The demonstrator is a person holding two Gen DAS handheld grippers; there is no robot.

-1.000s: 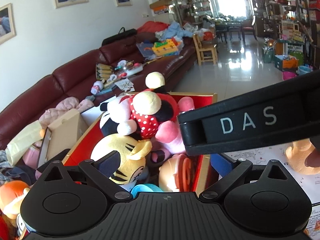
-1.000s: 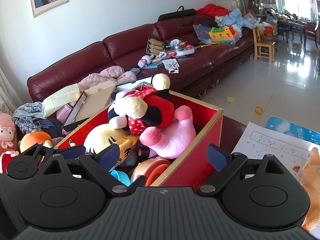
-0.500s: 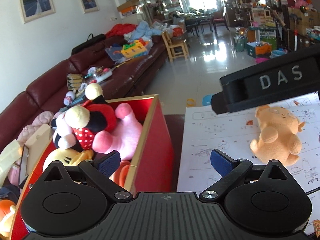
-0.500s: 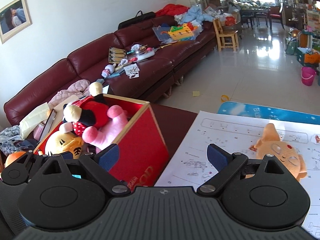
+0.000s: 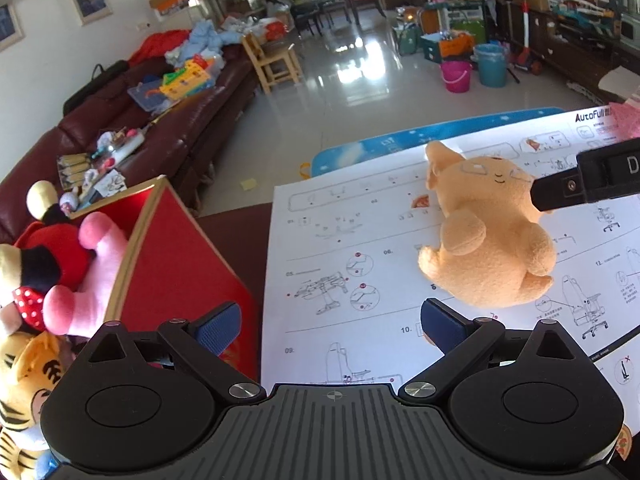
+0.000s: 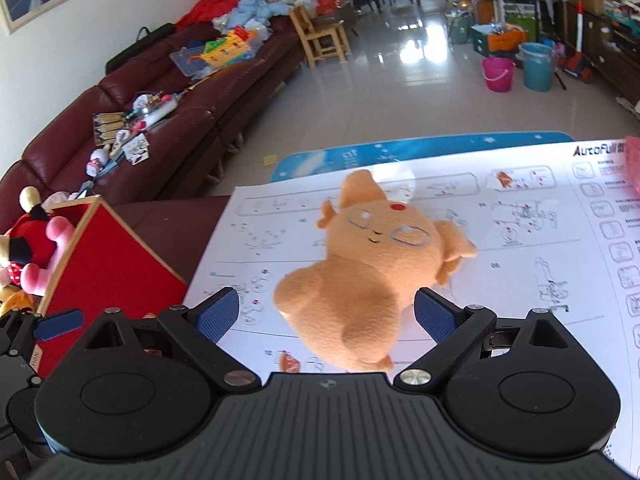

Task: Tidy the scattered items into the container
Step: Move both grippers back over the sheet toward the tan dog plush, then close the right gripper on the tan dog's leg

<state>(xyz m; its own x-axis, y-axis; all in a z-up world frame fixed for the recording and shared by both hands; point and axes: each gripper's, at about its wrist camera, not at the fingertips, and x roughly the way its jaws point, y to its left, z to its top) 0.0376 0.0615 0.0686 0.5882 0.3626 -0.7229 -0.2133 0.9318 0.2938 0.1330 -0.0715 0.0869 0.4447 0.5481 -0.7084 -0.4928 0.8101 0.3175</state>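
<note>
An orange plush toy (image 6: pixel 372 276) lies face up on a white instruction sheet (image 6: pixel 520 264). My right gripper (image 6: pixel 326 315) is open, and the toy's lower body shows between its blue pads (image 6: pixel 434 316) without touching them. My left gripper (image 5: pixel 330 324) is open and holds nothing; it hovers over the sheet, left of and nearer than the orange plush (image 5: pixel 488 240). The red box (image 5: pixel 176 260) stands at the left, filled with a pink plush (image 5: pixel 92 276), a red mouse doll (image 5: pixel 48 252) and a tiger plush (image 5: pixel 28 368). One black finger of the right gripper (image 5: pixel 588 184) crosses the left wrist view beside the toy's head.
A blue mat (image 6: pixel 400 152) lies under the sheet's far edge. A dark red sofa (image 6: pixel 168 128) strewn with toys runs behind the box. Beyond it are a glossy tiled floor, a wooden chair (image 6: pixel 324 36) and pink and blue buckets (image 6: pixel 516 68).
Both grippers swung right, away from over the red box and onto the sheet. The right gripper closed in on the orange plush, which now sits between its open fingers.
</note>
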